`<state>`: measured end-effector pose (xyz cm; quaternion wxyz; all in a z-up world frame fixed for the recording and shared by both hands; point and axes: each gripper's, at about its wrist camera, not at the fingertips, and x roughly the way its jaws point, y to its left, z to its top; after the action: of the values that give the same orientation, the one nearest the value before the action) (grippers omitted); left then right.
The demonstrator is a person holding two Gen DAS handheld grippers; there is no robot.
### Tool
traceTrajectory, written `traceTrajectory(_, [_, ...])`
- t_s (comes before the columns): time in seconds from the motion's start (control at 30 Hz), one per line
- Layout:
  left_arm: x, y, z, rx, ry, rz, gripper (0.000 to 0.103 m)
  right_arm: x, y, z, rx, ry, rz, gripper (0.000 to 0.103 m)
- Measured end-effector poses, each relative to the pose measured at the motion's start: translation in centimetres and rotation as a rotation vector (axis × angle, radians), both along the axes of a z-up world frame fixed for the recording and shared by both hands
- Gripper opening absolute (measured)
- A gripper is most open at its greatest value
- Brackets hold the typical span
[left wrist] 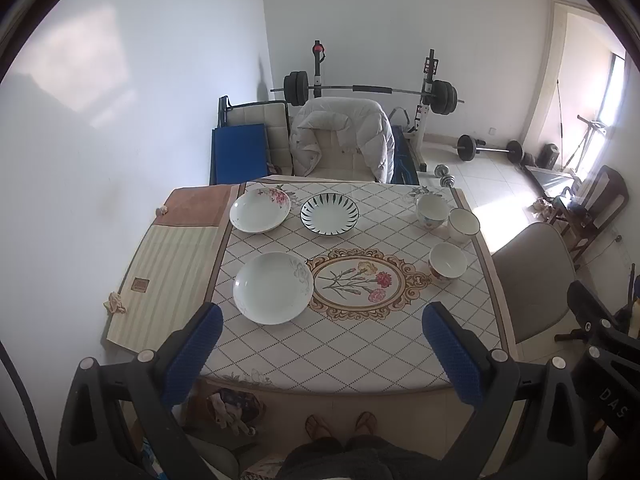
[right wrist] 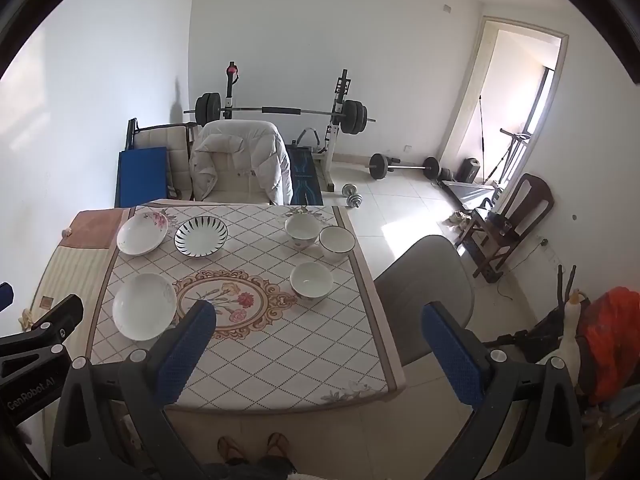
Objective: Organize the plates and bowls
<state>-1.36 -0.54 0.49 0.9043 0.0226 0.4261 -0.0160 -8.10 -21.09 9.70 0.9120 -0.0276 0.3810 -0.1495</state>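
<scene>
Both grippers hang above the near edge of the table, tilted downward toward it. The left gripper has its blue-padded jaws spread wide, with nothing between them. The right gripper stands equally wide and likewise holds nothing.

Dishes lie apart on the patterned cloth, none stacked. On the left side are a white plate nearest the person, a floral plate at the far left, and a striped plate just beside the floral one. On the right side are three bowls: a near bowl, a rimmed bowl at the table's right edge, and a far bowl touching or almost touching the rimmed one.

Legible writing: "GenRobot.AI" on the left gripper's body, seen at the lower left of the right wrist view; "DAS" on the right gripper's body, at the lower right of the left wrist view. A small brown label on the striped mat cannot be read.

A chair draped with a white jacket stands at the far side. The person's sandalled feet show below the table edge.
</scene>
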Motion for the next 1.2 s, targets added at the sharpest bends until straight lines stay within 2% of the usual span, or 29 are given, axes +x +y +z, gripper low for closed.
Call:
traceTrajectory(0.27, [-0.2,0.1,-0.6,-0.005,0.004,-0.003,0.102,-0.1,-0.1,-0.4,0.003,0.017,-0.004,0.103])
traceTrajectory(1.2, [-0.5,0.2,0.0,-0.006,-0.012,-0.002,0.102,0.0,0.2,-1.0,0.006,0.011,-0.018,0.103])
